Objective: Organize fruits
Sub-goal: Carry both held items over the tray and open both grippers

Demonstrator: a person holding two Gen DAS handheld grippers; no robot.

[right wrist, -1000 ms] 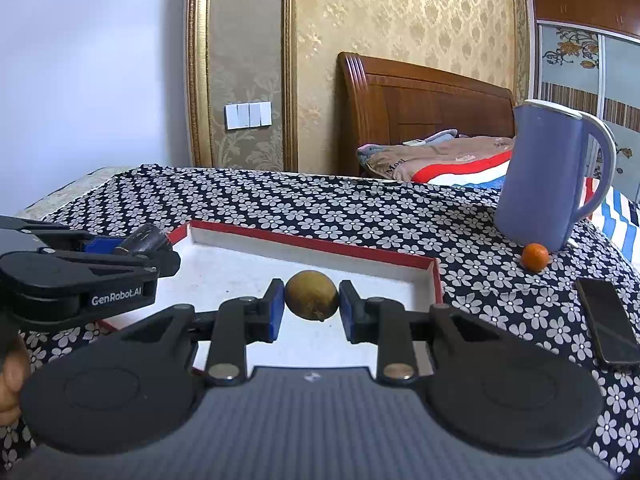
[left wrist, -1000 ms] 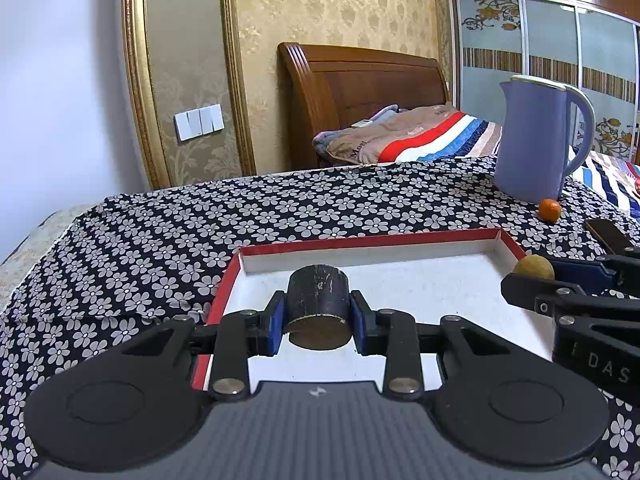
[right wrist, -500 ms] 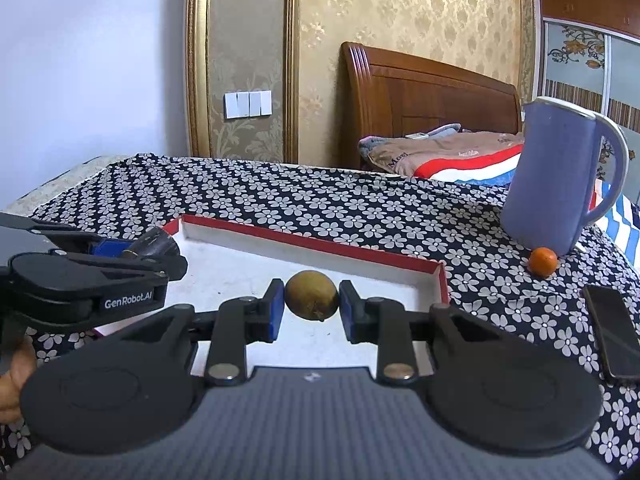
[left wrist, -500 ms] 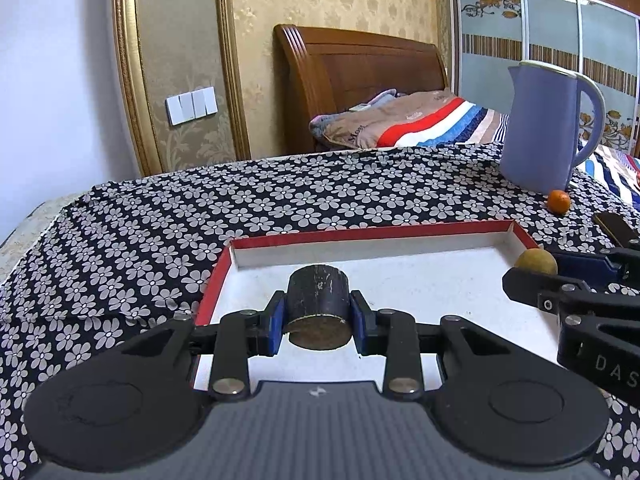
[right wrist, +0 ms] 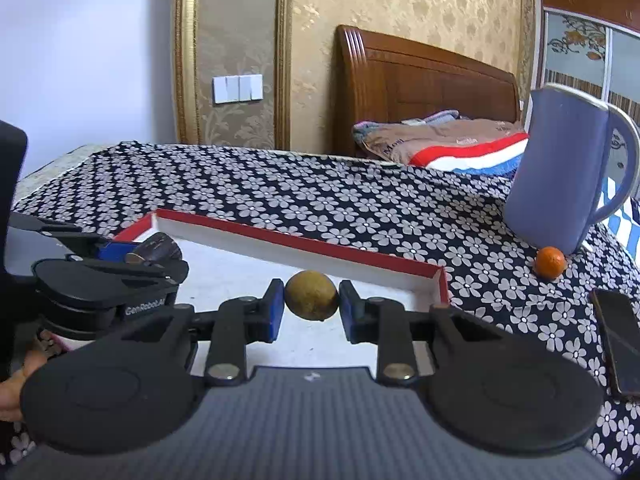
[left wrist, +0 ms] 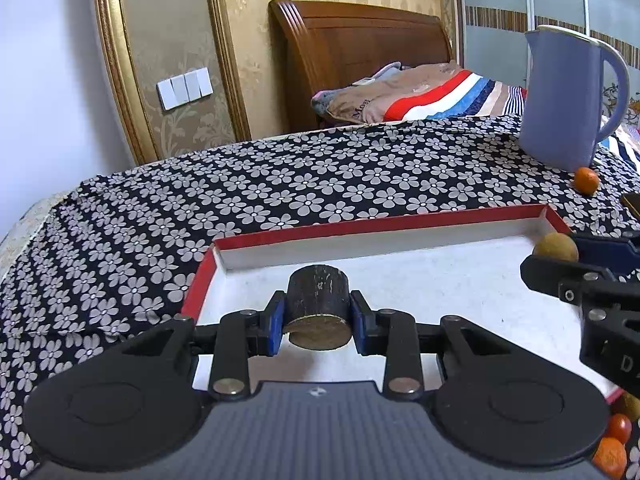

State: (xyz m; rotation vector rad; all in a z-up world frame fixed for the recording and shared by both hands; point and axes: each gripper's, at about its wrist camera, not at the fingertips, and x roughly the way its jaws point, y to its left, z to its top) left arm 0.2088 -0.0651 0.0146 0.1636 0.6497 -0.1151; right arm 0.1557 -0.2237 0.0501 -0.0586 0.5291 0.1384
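Observation:
My left gripper (left wrist: 318,322) is shut on a short dark cylinder with a pale cut end, a piece of sugarcane (left wrist: 318,306), held over the left part of a red-rimmed white tray (left wrist: 400,222). In the right wrist view my right gripper (right wrist: 312,304) is shut on a round brownish-green fruit (right wrist: 311,295) above the tray's (right wrist: 280,240) right half. Each gripper shows in the other's view: the right one (left wrist: 560,256) with its fruit (left wrist: 555,246) at the right edge, the left one (right wrist: 132,254) with the cane piece (right wrist: 158,250) at the left.
A blue-purple jug (right wrist: 560,176) stands at the back right on the flowered cloth (right wrist: 280,192), a small orange (right wrist: 550,263) at its foot. A dark phone (right wrist: 618,340) lies at the right. Small orange fruits (left wrist: 612,444) lie by the tray's near right corner. A hand (right wrist: 16,384) shows at the left.
Both grippers have moved forward and a little down over the tray, each still holding its piece. The tray and jug look nearer and larger.

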